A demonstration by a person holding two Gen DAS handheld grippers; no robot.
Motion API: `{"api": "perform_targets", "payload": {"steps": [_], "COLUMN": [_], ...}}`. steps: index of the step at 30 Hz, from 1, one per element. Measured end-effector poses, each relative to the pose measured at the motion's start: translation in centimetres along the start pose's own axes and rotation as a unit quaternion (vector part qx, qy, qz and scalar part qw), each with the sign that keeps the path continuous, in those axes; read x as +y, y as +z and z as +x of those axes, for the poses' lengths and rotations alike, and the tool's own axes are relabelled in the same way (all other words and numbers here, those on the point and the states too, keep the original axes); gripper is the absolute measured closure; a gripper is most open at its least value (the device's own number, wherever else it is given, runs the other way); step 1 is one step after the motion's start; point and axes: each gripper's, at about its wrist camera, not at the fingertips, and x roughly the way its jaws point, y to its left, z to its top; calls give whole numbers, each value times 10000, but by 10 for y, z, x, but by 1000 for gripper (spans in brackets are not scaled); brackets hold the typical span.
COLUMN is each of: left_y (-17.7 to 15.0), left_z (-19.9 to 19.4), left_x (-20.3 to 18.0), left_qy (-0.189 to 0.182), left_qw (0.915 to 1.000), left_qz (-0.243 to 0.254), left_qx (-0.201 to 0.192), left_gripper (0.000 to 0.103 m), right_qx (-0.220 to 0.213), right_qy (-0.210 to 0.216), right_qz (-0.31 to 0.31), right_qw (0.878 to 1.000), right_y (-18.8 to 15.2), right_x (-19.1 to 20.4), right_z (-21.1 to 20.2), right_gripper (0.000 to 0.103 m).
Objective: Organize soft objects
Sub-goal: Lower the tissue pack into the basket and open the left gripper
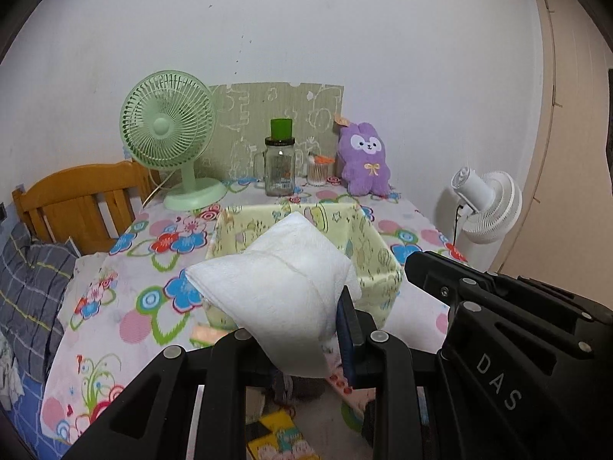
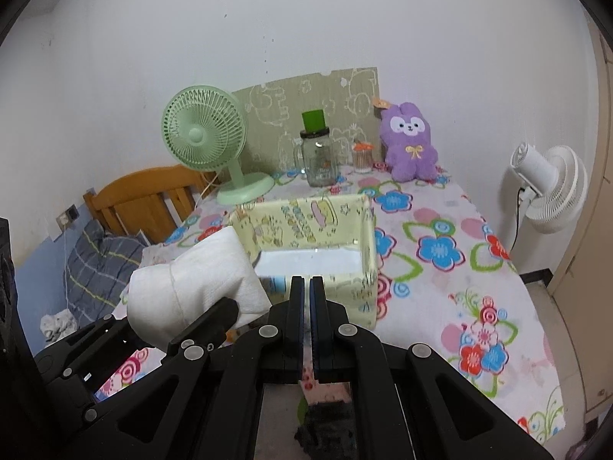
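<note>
A plump white pillow (image 1: 283, 287), seamed across its middle, hangs above the table's near edge, clamped in the left gripper (image 1: 302, 345); alongside, the right gripper (image 2: 306, 322) tilts downward, jaws together, empty.

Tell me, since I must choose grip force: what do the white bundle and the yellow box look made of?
White bundle: soft towelling, seemingly; matte, fuzzy, creased, with a stitched seam. Yellow box: probably fabric-covered or coated card; cartoon print, slight sheen, slightly bowed walls.
</note>
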Motion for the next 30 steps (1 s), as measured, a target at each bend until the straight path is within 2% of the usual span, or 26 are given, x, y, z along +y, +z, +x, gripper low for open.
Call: {"api": "perform_targets", "payload": {"steps": [17,22,30], "left_y": [30,35,36], "left_z": [49,70,101], "left_x": [14,21,31], "left_qy": [32,37,32], "left_qw": [10000,9999,9992], "left_qz": [-36,-100,-236], "left_qx": [-20,75,328], "left_gripper": [80,80,78], "right_qx": [-5,55,285], "right_qy": [-155,-210,-60], "right_qz": [-6,-59,-118], "right_qw": [9999,9997,9995], "right_y": [38,45,49], "right_x": [-3,-3,1], "right_z": [50,69,103], "right_gripper": [96,96,96]}}
